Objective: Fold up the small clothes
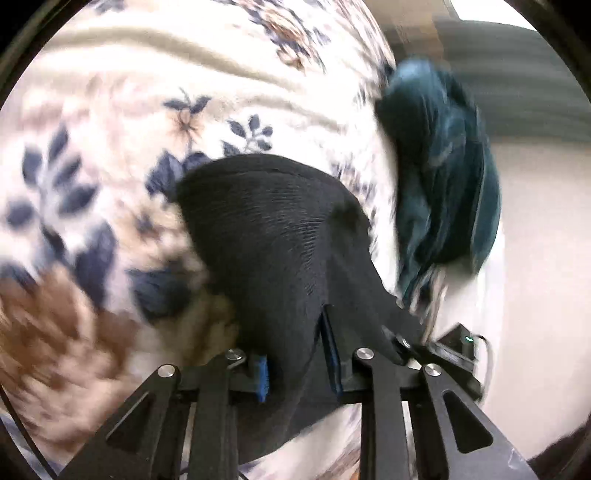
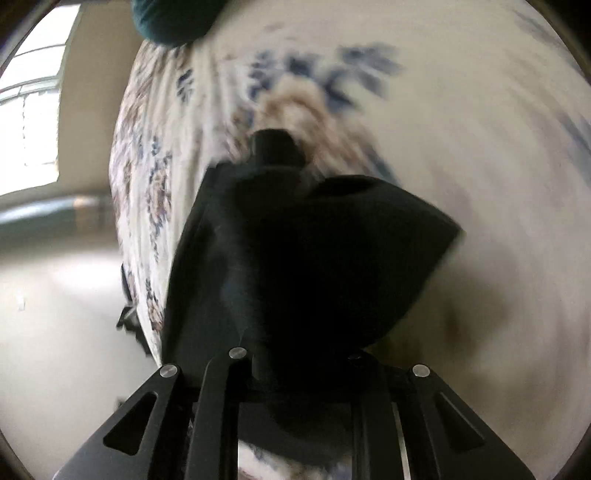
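In the left wrist view, a floral bedspread (image 1: 122, 155), cream with navy leaves and brown blooms, is seen filling the left and middle of the frame, blurred by motion; over it, at centre, a black ribbed garment (image 1: 273, 236) is draped, its lower part drawn down between the blue-padded fingers (image 1: 330, 343) of the left gripper (image 1: 295, 354); the fabric is pinched there, with the fingers pressed against it on both sides; a fold of the same cloth is laid over the right-hand finger. Further right, a dark teal garment (image 1: 439, 177) is seen bunched at the edge of the bedspread, apart from the black one; below it a small black device with a green light (image 1: 458, 347) is visible, and beyond that a pale floor (image 1: 535, 258).

In the right wrist view, a bright window (image 2: 33, 103) and pale floor (image 2: 66, 314) are seen at the left; the bedspread (image 2: 461, 129) is spread across the middle and right, again blurred. The black garment (image 2: 314, 266) is bunched at centre over the right gripper (image 2: 299, 365), whose fingers are wholly covered by the cloth; the garment appears to be gripped there, but how the fingers stand cannot be told. At the top left edge, part of the teal garment (image 2: 170, 22) is shown.
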### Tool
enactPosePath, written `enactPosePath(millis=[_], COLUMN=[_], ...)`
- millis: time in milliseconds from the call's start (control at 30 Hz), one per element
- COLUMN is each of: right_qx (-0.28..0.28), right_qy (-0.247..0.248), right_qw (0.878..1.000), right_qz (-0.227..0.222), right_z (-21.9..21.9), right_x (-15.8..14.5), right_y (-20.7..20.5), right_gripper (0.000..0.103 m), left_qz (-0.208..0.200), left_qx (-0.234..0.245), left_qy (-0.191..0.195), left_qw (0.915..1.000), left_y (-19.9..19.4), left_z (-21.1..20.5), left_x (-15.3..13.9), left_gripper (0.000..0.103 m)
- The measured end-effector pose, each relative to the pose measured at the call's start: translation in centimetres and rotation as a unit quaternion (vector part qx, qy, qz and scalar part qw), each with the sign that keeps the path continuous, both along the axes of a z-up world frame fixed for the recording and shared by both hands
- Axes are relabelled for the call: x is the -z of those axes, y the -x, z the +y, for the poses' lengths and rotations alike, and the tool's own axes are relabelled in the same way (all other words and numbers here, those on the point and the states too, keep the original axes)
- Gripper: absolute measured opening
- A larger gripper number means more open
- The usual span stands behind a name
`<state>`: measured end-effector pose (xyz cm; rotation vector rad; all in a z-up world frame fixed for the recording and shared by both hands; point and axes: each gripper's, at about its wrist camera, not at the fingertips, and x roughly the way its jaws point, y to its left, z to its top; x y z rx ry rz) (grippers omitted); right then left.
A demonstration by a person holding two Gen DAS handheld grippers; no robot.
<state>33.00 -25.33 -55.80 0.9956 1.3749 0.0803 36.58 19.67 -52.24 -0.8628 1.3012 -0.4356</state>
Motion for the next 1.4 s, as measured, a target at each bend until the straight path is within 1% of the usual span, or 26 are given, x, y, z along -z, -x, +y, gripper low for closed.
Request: enactPosePath(millis=[67,100,167,233,267,300,367,400,467,533,633,667,700,733,800,867,900,1000,1067,1100,1167,1233,1267,1300,1333,1400], right_qx=[0.019,0.026,0.035,0.034,0.023,0.008,-0.013,-0.020,-0.027,-0.024,-0.026,-0.029,-0.024,-0.010,0.024,0.016,0.003,-0.033,-0.057,-0.045,-0.015,-0.016,-0.024,-0.039,-0.070,-0.129], right_qy=[0.007,0.007,0.019,0.027,0.031,0.035,0.058,0.071,0.101,0.110,0.110,0.106,0.102,0.106,0.159,0.208,0.222,0.237,0.212,0.194,0.184,0.181,0.175,0.159,0.138,0.132], right_qw=[1.000,0.999,0.997,0.995,0.995,0.994,0.993,0.993,0.991,0.992,0.993,0.993,0.993,0.993,0.986,0.978,0.975,0.970,0.970,0.973,0.979,0.983,0.984,0.986,0.987,0.982], right_qz=[0.013,0.027,0.073,0.092,0.097,0.101,0.101,0.095,0.085,0.060,0.045,0.050,0.052,0.050,0.035,-0.003,-0.009,0.038,0.099,0.114,0.082,0.020,-0.001,-0.023,-0.040,-0.045], right_z=[1.7,2.4,3.0,2.4,2.4,2.4,1.5,0.8,-0.5,-2.3,-3.4,-3.2,-3.1,-3.6,-3.8,-3.4,-3.0,-3.1,-4.1,-4.9,-6.5,-7.0,-6.9,-6.6,-5.9,-4.1], right_x=[-0.7,-0.3,1.2,1.6,1.6,1.4,0.4,-0.2,-1.9,-3.5,-2.9,-2.1,-1.2,-0.9,-2.4,-5.1,-5.5,-3.4,-0.8,-0.3,-1.7,-3.9,-4.4,-4.6,-4.2,-2.9], right_y=[4.7,6.3,8.6,9.4,9.4,9.3,9.3,9.5,9.4,8.6,6.1,5.0,4.5,4.5,4.9,5.7,6.1,6.8,6.6,6.4,5.7,3.5,2.4,0.8,-1.5,-4.9], right_gripper=[0.018,0.023,0.042,0.064,0.069,0.073,0.073,0.073,0.073,0.073,0.073,0.073,0.058,0.007,0.005,0.005,0.005,0.006,0.006,0.010,0.013,0.037,0.064,0.080,0.081,0.081], left_qz=[0.026,0.035,0.050,0.050,0.050,0.051,0.070,0.076,0.100,0.120,0.150,0.145,0.138,0.133,0.137,0.147,0.152,0.171,0.193,0.203,0.186,0.148,0.124,0.109,0.093,0.079], left_qx=[0.038,0.043,0.043,0.025,0.016,0.008,-0.007,-0.010,-0.017,-0.023,-0.036,-0.040,-0.041,-0.044,-0.053,-0.055,-0.054,-0.048,-0.042,-0.043,-0.061,-0.070,-0.071,-0.071,-0.069,-0.064], left_qy=[-0.083,-0.107,-0.143,-0.153,-0.162,-0.174,-0.217,-0.229,-0.269,-0.282,-0.285,-0.292,-0.295,-0.292,-0.291,-0.299,-0.306,-0.331,-0.326,-0.320,-0.310,-0.316,-0.319,-0.315,-0.305,-0.285], left_qw=[0.9955,0.9927,0.9875,0.9866,0.9853,0.9834,0.9736,0.9703,0.9578,0.9515,0.9460,0.9446,0.9445,0.9460,0.9452,0.9411,0.9382,0.9270,0.9243,0.9244,0.9304,0.9344,0.9367,0.9402,0.9454,0.9531], left_y=[-0.1,0.4,1.3,3.7,4.7,6.0,8.8,9.4,12.0,13.6,15.7,16.1,16.1,16.1,16.0,15.6,15.3,14.3,13.7,13.3,12.5,10.6,9.3,8.2,6.5,3.4], left_z=[0.7,1.2,1.8,2.5,2.5,2.5,2.3,2.1,1.5,1.1,0.7,0.5,0.4,0.2,0.2,0.1,-0.1,-1.1,-1.3,-1.2,-0.8,-0.3,-0.2,-0.1,0.0,0.2], left_x=[0.4,0.5,0.4,0.1,-0.3,-0.5,-0.5,-0.3,1.2,2.9,6.2,6.8,7.1,7.3,7.8,8.7,9.0,9.5,9.4,9.2,7.3,5.1,3.9,3.3,2.9,3.1], left_gripper=[0.028,0.028,0.028,0.030,0.041,0.064,0.091,0.093,0.093,0.093,0.093,0.093,0.099,0.102,0.103,0.103,0.103,0.103,0.103,0.103,0.103,0.103,0.103,0.103,0.103,0.103])
